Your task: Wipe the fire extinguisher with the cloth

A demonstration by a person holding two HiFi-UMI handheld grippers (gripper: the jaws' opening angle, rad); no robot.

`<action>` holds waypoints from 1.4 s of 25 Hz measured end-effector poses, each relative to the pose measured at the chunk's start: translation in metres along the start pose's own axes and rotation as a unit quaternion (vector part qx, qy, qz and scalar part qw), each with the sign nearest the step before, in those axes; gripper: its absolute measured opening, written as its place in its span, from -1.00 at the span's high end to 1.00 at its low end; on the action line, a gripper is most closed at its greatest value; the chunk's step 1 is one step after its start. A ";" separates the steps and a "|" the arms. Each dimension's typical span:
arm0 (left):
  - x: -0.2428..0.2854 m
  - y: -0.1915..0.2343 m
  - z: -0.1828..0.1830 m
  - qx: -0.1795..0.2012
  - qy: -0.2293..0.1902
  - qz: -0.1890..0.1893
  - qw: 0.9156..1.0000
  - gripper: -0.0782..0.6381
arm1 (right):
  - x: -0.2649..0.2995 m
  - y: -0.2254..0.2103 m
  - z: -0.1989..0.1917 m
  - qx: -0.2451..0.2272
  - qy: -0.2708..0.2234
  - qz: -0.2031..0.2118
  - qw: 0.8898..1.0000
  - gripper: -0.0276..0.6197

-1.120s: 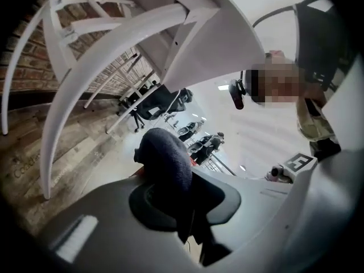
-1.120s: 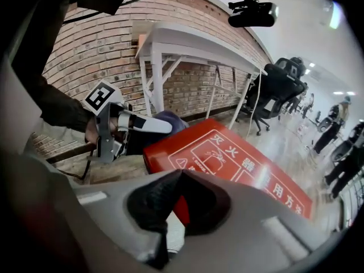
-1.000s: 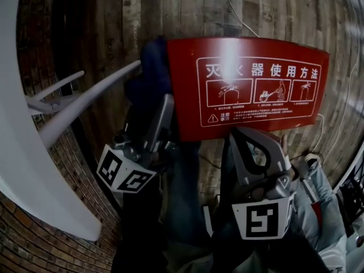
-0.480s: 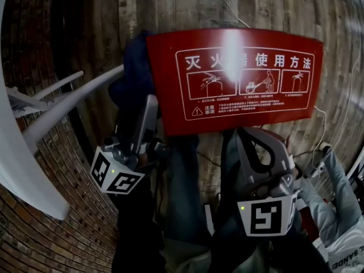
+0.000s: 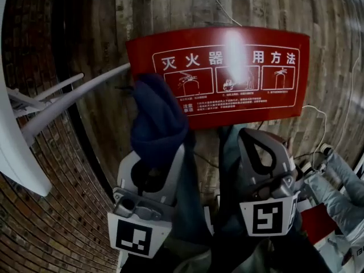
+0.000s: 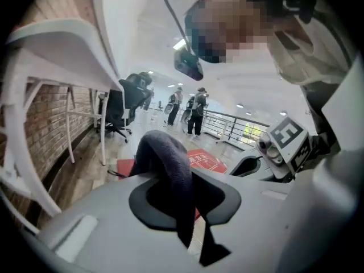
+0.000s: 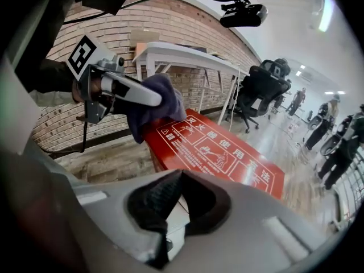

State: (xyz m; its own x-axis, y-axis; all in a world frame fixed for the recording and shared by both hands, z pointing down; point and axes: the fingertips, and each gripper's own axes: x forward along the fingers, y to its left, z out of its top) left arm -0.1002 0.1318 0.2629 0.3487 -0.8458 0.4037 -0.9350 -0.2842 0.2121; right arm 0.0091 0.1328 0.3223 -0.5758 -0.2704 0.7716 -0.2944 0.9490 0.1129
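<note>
**Left gripper.** The left gripper is at the near left of the head view, with its square-marker cube nearest the camera. Its jaws are clamped on a dark blue fabric cloth. In the left gripper view, the cloth rises as a rounded fold above the jaw tips, and one end hangs down through the gap between them.

**Right gripper.** The right gripper is at the near right, beside the left one and apart from it. Its jaws are closed together with nothing between them. The jaw tips stand just off the near edge of the box, and contact cannot be confirmed.

**Task object.** The only part of the fire extinguisher that shows is a flat red rectangular fire extinguisher box. It has white Chinese characters and three white instruction diagrams on its top panel. The box sits on the wood-plank floor, on the far side of both grippers.

**Cloth position.** In the head view, the bunched cloth overlaps the near left corner of the red panel. In the right gripper view, the cloth meets the left end of the box.

**Surroundings.**
- A white table with slanted legs stands to the left.
- A brown brick wall lies beyond the table.
- A thin white cable runs over the floor at the right.
</note>
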 end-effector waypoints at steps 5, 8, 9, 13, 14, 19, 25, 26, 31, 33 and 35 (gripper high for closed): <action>0.055 -0.023 -0.033 0.014 0.137 -0.024 0.990 0.63 | -0.023 -0.022 0.007 -0.015 -0.046 -0.018 0.999 0.84; 0.050 -0.034 -0.031 0.019 0.164 -0.027 0.986 0.63 | -0.030 -0.033 0.022 -0.031 -0.084 -0.002 0.996 0.69; 0.046 -0.038 -0.028 0.037 0.176 -0.031 0.983 0.63 | -0.030 -0.033 0.024 -0.037 -0.087 0.008 0.995 0.59; 0.021 -0.040 0.003 0.134 0.188 0.005 0.973 0.63 | -0.025 -0.018 0.023 -0.124 -0.058 0.039 0.990 0.45; 0.009 -0.036 0.008 0.136 0.187 0.022 0.973 0.63 | -0.025 -0.012 0.022 -0.141 -0.050 0.046 0.988 0.42; -0.065 -0.014 0.017 -0.057 0.102 0.107 0.987 0.64 | -0.028 0.019 0.023 -0.174 -0.062 0.079 0.980 0.38; -0.058 -0.033 0.051 -0.240 -0.062 -0.020 0.969 0.62 | -0.039 0.033 0.049 -0.162 -0.144 0.075 0.973 0.15; -0.045 -0.038 0.052 -0.258 -0.068 -0.057 0.962 0.62 | -0.041 0.032 0.057 -0.160 -0.157 0.065 0.972 0.05; 0.020 -0.065 0.041 -0.370 -0.059 -0.234 0.897 0.62 | -0.029 0.020 0.066 -0.229 -0.153 0.023 0.961 -0.11; 0.023 -0.071 0.040 -0.373 -0.054 -0.256 0.890 0.61 | -0.024 0.019 0.062 -0.252 -0.148 0.021 0.956 -0.11; 0.022 -0.078 0.034 -0.353 -0.033 -0.265 0.897 0.60 | -0.021 0.017 0.059 -0.256 -0.147 0.003 0.955 -0.07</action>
State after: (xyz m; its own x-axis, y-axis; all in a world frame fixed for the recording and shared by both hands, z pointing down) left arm -0.0218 0.1203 0.2248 0.7056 -0.7079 0.0320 -0.3575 -0.3167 0.8786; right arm -0.0284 0.1449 0.2711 -0.7884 -0.2269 0.5717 0.0783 0.8849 0.4591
